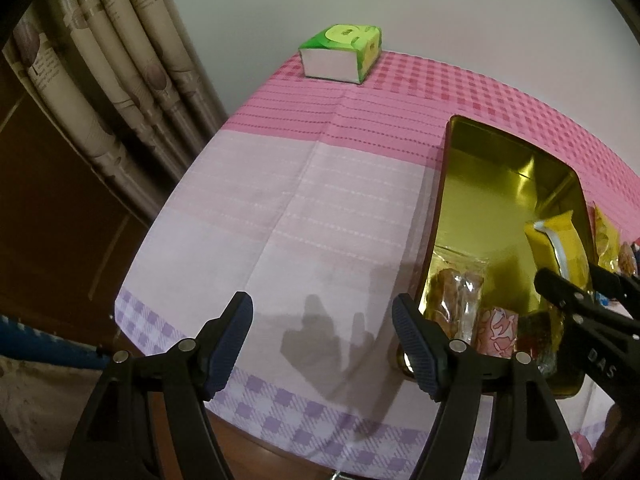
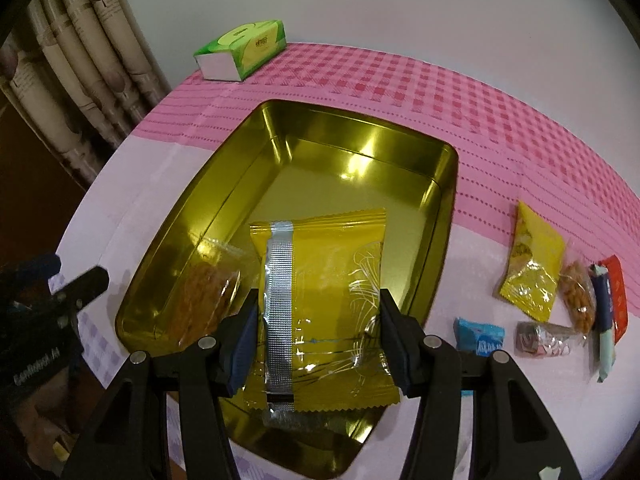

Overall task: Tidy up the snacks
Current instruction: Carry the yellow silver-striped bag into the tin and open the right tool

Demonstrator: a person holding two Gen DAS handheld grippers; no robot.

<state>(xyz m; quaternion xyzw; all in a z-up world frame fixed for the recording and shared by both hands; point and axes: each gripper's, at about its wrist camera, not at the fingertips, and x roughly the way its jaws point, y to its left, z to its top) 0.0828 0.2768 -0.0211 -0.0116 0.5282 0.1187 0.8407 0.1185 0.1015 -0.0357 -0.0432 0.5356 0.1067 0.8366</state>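
Yellow snack packet hangs over the gold tin, clamped in the right gripper.

The yellow snack packet (image 2: 320, 300) is pinched across its width by the right gripper (image 2: 316, 344), its long axis running away from the gripper and its silver seam strip facing up; it sits directly above the near half of the gold tin (image 2: 444, 184), so the drop is straight down. A clear-wrapped snack (image 2: 208, 292) already lies in the tin's near-left corner, just beside the packet. The right gripper points steeply downward. The left gripper (image 1: 322, 344) is held apart and empty over the checked surface (image 1: 280, 200), just left of the tin. More loose snacks (image 2: 560, 292) wait on the surface to the tin's right, nearer the right hand.
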